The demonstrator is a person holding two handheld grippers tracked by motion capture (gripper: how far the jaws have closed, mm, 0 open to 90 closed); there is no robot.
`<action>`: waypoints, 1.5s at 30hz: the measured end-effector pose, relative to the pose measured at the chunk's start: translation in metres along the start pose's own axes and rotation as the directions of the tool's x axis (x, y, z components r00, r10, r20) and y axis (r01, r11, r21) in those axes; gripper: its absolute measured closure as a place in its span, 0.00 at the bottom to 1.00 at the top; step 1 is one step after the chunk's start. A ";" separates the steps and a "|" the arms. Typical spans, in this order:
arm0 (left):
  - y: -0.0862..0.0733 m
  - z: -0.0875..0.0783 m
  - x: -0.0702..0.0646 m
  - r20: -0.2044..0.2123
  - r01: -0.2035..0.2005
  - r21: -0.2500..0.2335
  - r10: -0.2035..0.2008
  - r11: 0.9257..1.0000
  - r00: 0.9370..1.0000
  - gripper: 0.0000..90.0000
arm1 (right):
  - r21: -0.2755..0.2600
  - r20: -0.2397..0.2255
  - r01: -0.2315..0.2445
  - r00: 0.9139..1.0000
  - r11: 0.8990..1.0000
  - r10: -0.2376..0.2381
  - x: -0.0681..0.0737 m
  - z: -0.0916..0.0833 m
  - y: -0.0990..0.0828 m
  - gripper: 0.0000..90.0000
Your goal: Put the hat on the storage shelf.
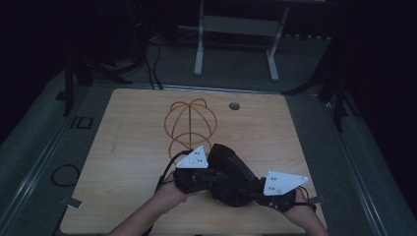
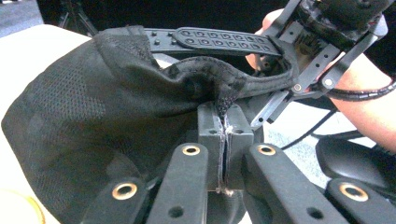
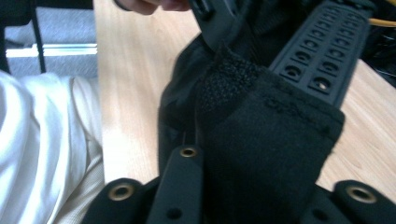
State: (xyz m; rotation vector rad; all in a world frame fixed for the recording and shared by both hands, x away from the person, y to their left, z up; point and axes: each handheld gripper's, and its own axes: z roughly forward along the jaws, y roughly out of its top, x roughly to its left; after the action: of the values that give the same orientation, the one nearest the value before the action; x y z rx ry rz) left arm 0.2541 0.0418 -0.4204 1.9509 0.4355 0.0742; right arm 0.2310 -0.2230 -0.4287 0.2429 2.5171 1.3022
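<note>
Black mesh cap (image 1: 231, 173) sits low on the wooden table (image 1: 123, 147) in the high view, held between the left gripper (image 1: 194, 179) and right gripper (image 1: 275, 199); a gold wire stand (image 1: 190, 122) is just behind it. Left gripper view: fingers (image 2: 211, 140) fully closed, pinching the cap's rim fabric (image 2: 224, 100); snap strap (image 2: 219, 39) above, right gripper beyond at the rim. Right gripper view: black fabric (image 3: 261, 154) covers the fingers, nearly closed on the cap edge; snap strap (image 3: 322, 56) runs alongside, white sleeve (image 3: 42, 149) at left.
</note>
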 end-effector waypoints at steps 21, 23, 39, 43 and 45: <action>0.020 0.011 0.000 -0.051 0.081 -0.107 -0.087 0.991 0.995 0.99 | -0.168 0.317 -0.148 0.928 0.975 0.195 -0.006 -0.069 0.004 0.44; 0.020 0.011 0.001 -0.056 0.090 -0.119 -0.097 0.989 0.994 0.99 | -0.206 0.332 -0.158 0.917 0.966 0.221 -0.004 -0.076 0.005 0.43; 0.032 0.021 -0.015 -0.188 0.082 -0.236 -0.128 0.968 0.974 0.99 | -0.353 0.374 -0.311 0.818 0.883 0.437 0.047 -0.020 0.016 0.43; 0.033 0.024 -0.021 -0.218 0.082 -0.280 -0.146 0.957 0.965 0.99 | -0.378 0.441 -0.297 0.774 0.877 0.453 0.051 -0.003 0.019 0.42; 0.034 0.026 -0.024 -0.211 0.091 -0.295 -0.158 0.951 0.965 0.99 | -0.382 0.463 -0.296 0.759 0.876 0.458 0.050 0.002 0.019 0.42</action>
State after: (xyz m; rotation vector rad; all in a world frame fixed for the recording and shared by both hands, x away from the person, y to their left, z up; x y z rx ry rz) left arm 0.2477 -0.0011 -0.3974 1.6330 0.6655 0.2720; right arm 0.1847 -0.1962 -0.4234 0.9601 1.8197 1.4623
